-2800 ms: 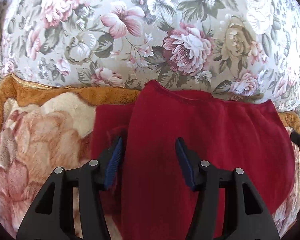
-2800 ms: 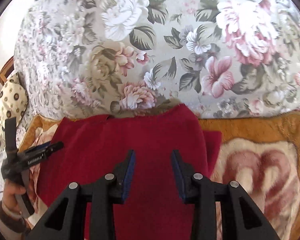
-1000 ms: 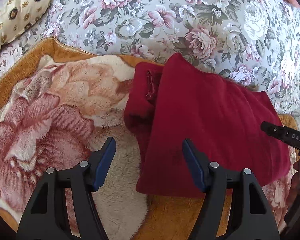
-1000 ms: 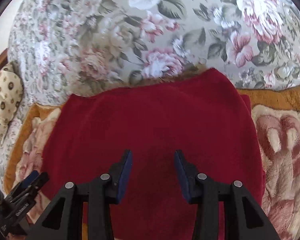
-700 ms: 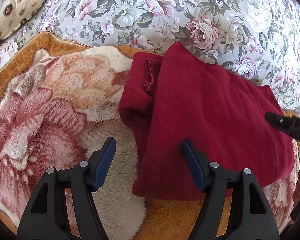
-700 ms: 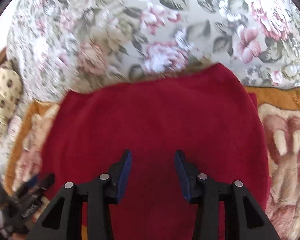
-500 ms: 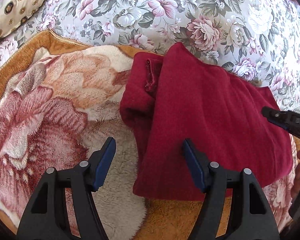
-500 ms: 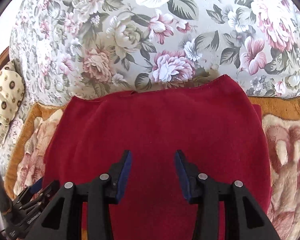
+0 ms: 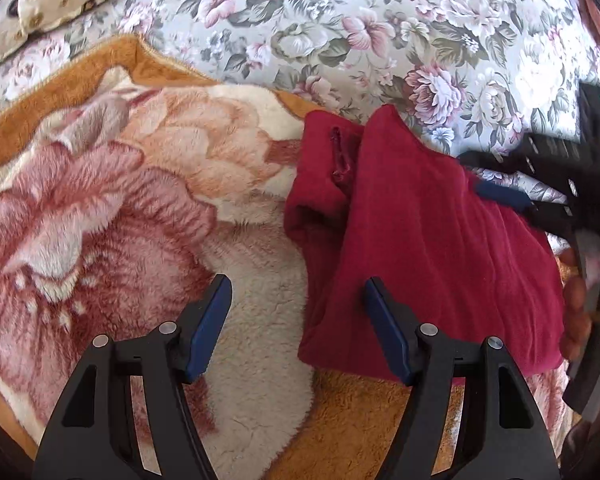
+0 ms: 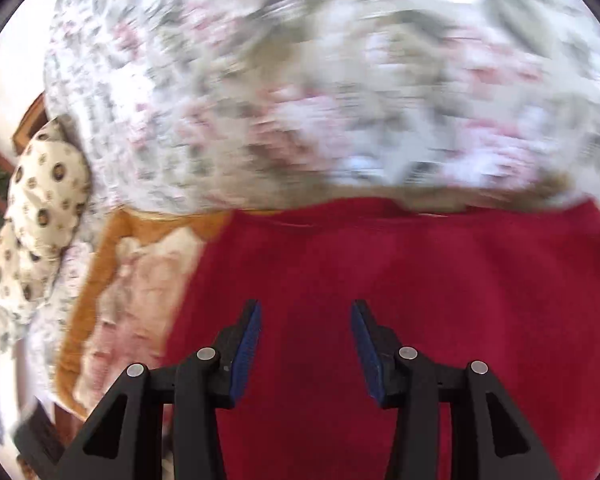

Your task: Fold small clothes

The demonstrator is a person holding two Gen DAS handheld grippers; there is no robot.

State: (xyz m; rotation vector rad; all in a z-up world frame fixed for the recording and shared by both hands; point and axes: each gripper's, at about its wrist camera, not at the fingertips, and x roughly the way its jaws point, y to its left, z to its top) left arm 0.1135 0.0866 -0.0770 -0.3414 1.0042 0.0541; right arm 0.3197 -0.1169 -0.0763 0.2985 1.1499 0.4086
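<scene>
Red garment [image 9: 432, 240] folded, long axis near-to-far.

left claw [image 9: 296, 312] spread wide, right claw [image 10: 305, 320] opening, both empty

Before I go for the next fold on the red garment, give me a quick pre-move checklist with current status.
1. Left gripper open, nothing held: ok.
2. Right gripper jaws opening, nothing clamped between them: ok.
3. Red garment lying folded on the blanket: ok.
4. Garment's left edge tidy: not ok, a bunched flap sticks out.
5. Right wrist view sharp enough to aim: not ok, blurred.
</scene>
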